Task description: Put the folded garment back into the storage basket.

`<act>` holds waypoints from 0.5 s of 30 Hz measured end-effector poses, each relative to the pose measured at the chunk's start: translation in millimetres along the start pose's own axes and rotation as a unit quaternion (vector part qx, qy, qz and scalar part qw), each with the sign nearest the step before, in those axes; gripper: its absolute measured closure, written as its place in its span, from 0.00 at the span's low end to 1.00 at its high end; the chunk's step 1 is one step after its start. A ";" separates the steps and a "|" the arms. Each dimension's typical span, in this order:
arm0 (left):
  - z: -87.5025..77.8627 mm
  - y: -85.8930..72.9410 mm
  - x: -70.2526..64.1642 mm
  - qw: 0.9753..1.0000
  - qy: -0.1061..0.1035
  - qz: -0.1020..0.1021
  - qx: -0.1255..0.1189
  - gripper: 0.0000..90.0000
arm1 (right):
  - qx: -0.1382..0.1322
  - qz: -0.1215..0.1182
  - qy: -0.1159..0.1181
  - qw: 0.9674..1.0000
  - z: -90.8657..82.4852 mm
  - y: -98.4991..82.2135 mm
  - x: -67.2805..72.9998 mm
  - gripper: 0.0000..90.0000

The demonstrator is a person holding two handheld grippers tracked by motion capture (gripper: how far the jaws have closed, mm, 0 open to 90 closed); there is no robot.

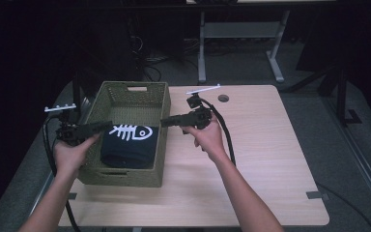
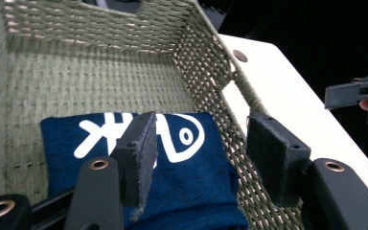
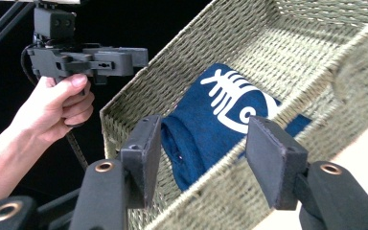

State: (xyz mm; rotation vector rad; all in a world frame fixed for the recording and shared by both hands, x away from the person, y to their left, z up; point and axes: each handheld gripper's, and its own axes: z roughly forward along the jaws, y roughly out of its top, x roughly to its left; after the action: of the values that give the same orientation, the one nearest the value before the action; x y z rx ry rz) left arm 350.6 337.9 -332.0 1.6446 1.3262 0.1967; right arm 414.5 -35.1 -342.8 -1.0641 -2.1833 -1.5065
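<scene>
Left gripper at the woven olive-green rectangular basket's left rim, jaws spread, empty. Below and between them, a folded navy cloth with white fish-skeleton print on the basket floor. Right gripper over the opposite rim, jaws likewise spread, pinching nothing. Weave and velvety nap clear from the gripper views. Underneath, pale wooden tabletop; beyond, dark room, grey desk legs.

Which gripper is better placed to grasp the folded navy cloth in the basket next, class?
Probably left. The left gripper hangs open above the navy cloth inside the woven basket; the right gripper, also open, hangs over the basket's rim, farther off.
</scene>
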 end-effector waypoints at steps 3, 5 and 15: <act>2.7 0.0 -6.6 1.000 -0.007 0.004 0.000 0.48 | -0.007 0.002 0.003 1.000 -8.0 -3.5 -4.6 0.49; 5.1 0.0 -11.3 1.000 -0.012 0.007 0.000 0.48 | -0.009 0.004 0.003 1.000 -13.1 -5.3 -6.6 0.48; 14.5 3.1 -35.7 0.999 -0.043 0.011 0.000 0.45 | -0.025 0.001 0.000 1.000 -37.3 -13.7 -15.3 0.47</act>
State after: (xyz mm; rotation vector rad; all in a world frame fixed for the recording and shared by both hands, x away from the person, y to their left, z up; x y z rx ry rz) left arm 348.0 300.7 -322.0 1.6499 1.2434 0.1364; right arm 409.0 -77.1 -345.8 -1.0825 -2.1550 -1.5663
